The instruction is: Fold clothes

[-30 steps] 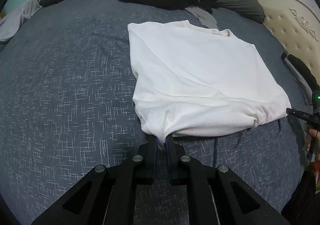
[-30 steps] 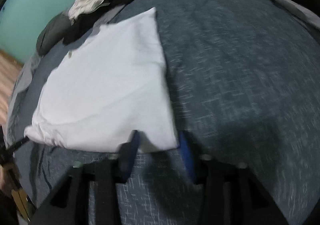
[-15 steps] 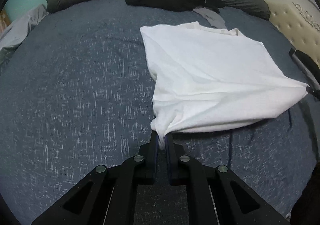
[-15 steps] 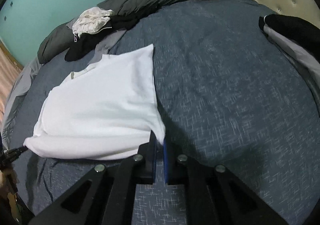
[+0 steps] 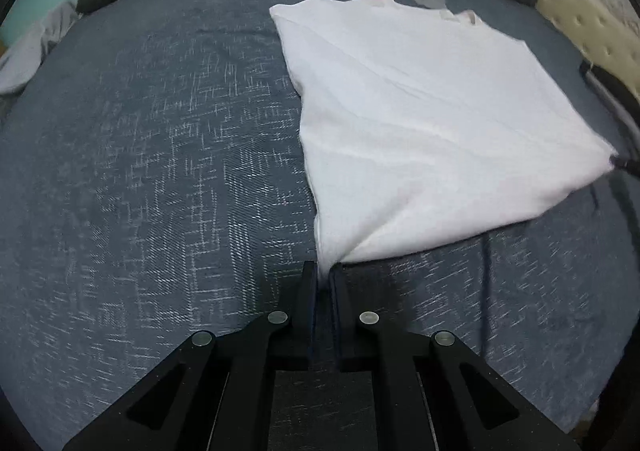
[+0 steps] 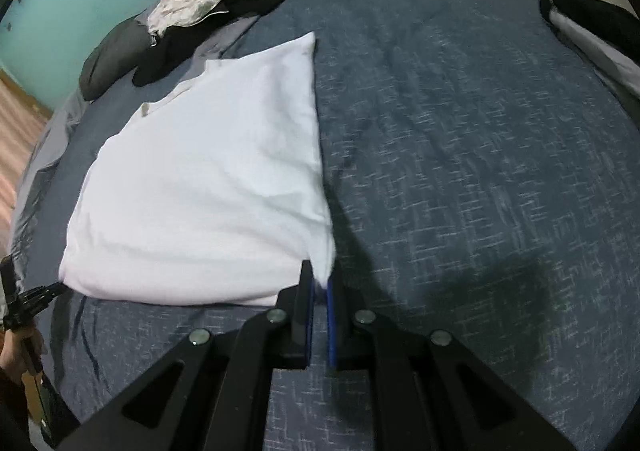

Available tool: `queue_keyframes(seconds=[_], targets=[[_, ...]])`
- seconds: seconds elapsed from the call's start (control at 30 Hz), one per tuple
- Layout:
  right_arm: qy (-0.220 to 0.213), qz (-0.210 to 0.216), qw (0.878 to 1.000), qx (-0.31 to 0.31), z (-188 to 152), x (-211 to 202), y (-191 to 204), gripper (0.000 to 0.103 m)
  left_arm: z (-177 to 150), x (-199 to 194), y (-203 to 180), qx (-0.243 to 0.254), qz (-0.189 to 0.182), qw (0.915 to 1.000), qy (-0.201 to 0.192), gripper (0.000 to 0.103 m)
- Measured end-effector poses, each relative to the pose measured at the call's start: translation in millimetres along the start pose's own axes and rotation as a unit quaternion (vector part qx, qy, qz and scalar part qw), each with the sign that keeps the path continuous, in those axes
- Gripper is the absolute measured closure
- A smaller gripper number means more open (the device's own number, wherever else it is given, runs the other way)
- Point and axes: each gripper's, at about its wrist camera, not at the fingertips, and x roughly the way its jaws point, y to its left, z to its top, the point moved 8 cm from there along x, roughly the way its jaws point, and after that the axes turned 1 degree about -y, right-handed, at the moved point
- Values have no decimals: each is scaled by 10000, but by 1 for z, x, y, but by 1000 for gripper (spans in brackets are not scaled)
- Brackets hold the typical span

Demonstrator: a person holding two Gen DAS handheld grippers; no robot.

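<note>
The left hand-held gripper (image 5: 325, 271) is black, with two flat fingers and four round silver screws on its arms. The right hand-held gripper (image 6: 319, 279) looks the same, but its fingers have bright blue pads (image 6: 331, 315).

We saw dim, even indoor light with no glare. Both fisheye views bent hard at the edges and went black in the corners. Motion blur smeared the bedspread (image 5: 160, 171) weave and softened the white shirt (image 6: 208, 187), whose folds washed out. A broad soft shadow (image 6: 500, 291) lay on the cover.
</note>
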Motion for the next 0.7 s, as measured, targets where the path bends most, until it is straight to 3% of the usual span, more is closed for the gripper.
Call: queue_keyframes(seconds=[0.2, 0.37, 0.43, 0.47, 0.5, 0.7], targets=[[-157, 388, 9986, 337, 6, -11, -4, 97, -1, -6, 0, -169, -78, 9998, 31, 95], [53, 419, 9940, 1012, 0, -13, -21, 92, -3, -16, 4, -522, -267, 9983, 55, 93], [16, 543, 9918, 1155, 2, -17, -24, 78, -2, -20, 7, -728, -379, 9966, 6, 87], [17, 621, 9902, 1254, 1, -18, -26, 61, 0, -20, 8, -851, -472, 9952, -44, 80], [37, 705, 9883, 1353, 1, -18, -27, 50, 2, -20, 9, -973, -564, 9936, -94, 73], [254, 1010, 9859, 1307, -5, 0, -10, 49, 16, -2, 18, -1681, -1045, 9801, -119, 70]])
